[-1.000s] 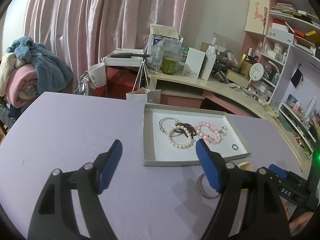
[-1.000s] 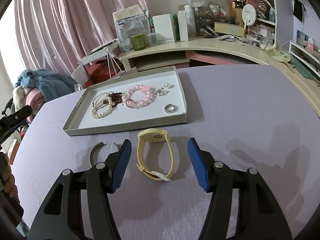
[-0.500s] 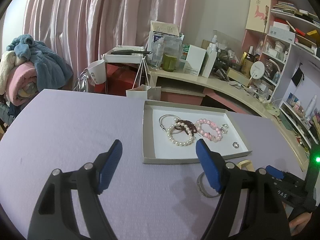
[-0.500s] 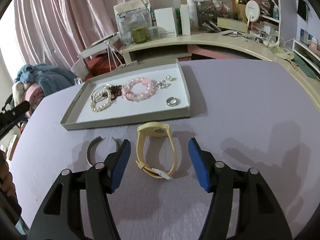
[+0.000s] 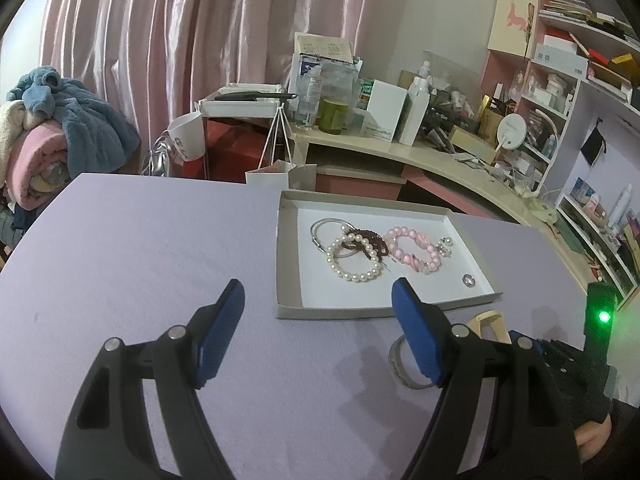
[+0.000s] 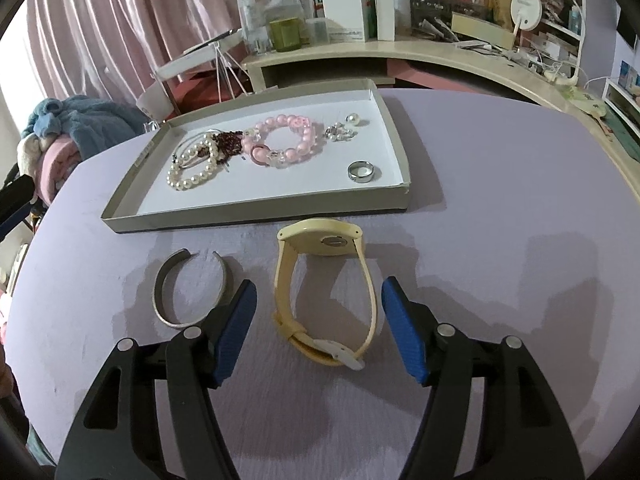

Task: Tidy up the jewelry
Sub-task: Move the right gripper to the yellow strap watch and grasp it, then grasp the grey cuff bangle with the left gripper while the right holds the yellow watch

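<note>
Plainly, the right gripper (image 6: 318, 320) stands spread wide around the yellow watch (image 6: 326, 292) lying just before the tray (image 6: 256, 212) — its looped strap may squash or skid aside when pinched — while the left gripper (image 5: 318, 320) hangs agape, empty.

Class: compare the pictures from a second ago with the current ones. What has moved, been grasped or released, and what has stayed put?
The right claw has closed in on the yellow watch, open, straddling its strap. Nothing grasped or released. The left claw stays open over the table; the tray and silver cuff lie unmoved.
</note>
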`<state>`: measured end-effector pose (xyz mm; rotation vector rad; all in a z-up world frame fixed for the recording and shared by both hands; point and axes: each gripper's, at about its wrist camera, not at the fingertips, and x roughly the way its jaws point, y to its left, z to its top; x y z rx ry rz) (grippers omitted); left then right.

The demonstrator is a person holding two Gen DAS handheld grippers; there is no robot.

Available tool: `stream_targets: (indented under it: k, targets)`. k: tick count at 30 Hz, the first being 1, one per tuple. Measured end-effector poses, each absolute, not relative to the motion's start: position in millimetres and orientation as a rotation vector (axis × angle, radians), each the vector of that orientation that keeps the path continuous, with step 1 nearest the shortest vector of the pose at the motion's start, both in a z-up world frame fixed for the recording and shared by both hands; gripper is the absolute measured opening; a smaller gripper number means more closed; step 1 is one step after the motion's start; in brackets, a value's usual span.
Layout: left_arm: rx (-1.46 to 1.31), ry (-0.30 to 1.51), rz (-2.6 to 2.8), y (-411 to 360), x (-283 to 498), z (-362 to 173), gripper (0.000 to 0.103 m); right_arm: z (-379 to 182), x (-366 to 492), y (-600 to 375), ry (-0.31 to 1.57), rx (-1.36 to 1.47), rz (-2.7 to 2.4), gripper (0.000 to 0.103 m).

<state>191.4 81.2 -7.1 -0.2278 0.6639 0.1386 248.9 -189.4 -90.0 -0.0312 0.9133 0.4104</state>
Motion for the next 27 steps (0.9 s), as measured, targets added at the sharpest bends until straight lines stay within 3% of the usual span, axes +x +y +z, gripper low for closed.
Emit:
stream_targets:
  k: [8,10,13,17,27]
  targets:
    - [-0.226,0.679,0.123,76.6,193.5,-10.6,0.076,-96.5,258.7,-189.3,0.942,-0.027,0.4,0.066]
    - [-0.224,0.686,0.113,74.0,194.6,-12.4,0.076,-97.8,260.0,-189.7,0.946,-0.025,0.41,0.048]
    - [-0.222,0.704,0.09,68.4,198.2,-16.5,0.076,-96.8,259.8,-191.8,0.948,-0.009,0.43,0.036]
    - [-0.21,0.737,0.043,55.8,204.7,-25.6,0.082,-89.8,255.4,-201.0,0.924,0.039,0.427,0.034]
    - [-0.177,0.84,-0.055,20.6,225.7,-58.9,0.083,-63.1,255.7,-211.8,0.855,0.104,0.417,0.034]
